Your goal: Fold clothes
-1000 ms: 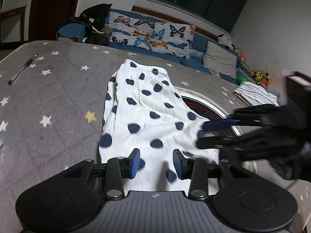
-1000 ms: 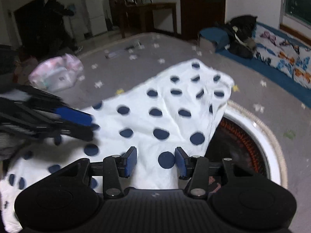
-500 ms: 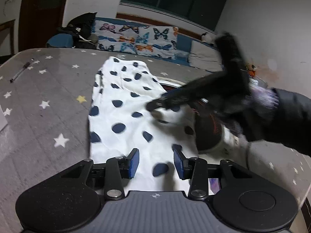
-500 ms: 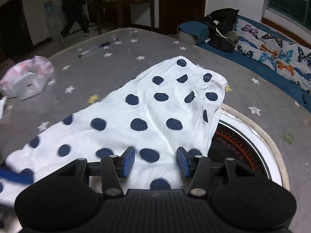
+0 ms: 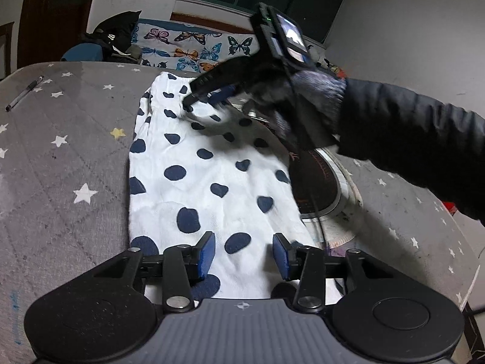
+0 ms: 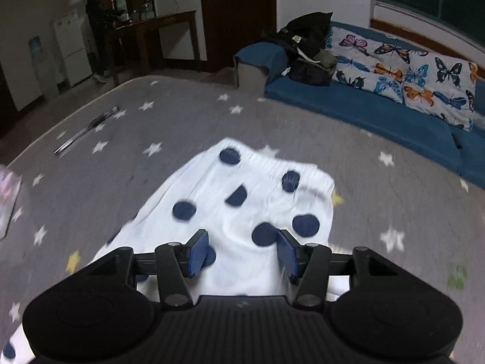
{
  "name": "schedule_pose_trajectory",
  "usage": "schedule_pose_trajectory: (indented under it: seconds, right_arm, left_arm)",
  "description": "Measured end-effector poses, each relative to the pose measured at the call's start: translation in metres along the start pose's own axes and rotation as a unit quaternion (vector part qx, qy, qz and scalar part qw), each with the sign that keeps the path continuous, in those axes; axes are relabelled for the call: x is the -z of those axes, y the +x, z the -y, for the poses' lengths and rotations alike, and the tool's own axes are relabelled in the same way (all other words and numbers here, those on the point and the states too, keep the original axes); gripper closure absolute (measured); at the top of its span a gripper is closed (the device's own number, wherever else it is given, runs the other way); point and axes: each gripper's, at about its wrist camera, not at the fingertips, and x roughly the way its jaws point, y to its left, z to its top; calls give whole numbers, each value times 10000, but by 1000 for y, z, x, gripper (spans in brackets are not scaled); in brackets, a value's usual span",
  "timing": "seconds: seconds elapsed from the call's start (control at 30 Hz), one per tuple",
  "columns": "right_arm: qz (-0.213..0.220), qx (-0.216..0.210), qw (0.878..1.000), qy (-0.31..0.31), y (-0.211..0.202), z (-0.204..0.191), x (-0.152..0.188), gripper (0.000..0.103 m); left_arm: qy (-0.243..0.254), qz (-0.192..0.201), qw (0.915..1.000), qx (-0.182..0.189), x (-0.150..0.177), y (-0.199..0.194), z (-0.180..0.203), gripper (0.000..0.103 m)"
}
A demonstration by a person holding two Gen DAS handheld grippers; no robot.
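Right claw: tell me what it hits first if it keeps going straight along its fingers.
Probably the polka-dot cloth: the right claw, jaws apart, points down at its far end. Blur makes depth unsure; the grey star-print cover lies beyond.

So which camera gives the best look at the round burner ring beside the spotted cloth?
The left wrist view. The round burner ring shows there, right of the polka-dot garment, partly covered by it and by the sleeve. The right wrist view shows none of it, only blurred garment.
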Motion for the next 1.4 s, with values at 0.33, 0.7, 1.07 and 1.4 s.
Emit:
schedule_pose_trajectory:
  seconds: [0.33, 0.7, 1.07, 1.4]
  right_arm:
    - [172, 60, 9998, -102, 6, -9, -22, 51]
    - [52, 77, 9999, -69, 47, -27, -44, 54]
    - [172, 72, 9998, 51, 12, 12, -44, 46]
    - [116, -32, 9981, 609, 19, 47, -31, 46]
  left_arm:
    - [-109, 57, 9999, 96, 3, -3, -3, 52]
    - [-212, 66, 9996, 148, 4, -4, -3, 52]
    - [-297, 108, 9994, 106, 1, -11, -2, 49]
    - [-382, 253, 9989, -129, 1, -34, -8, 44]
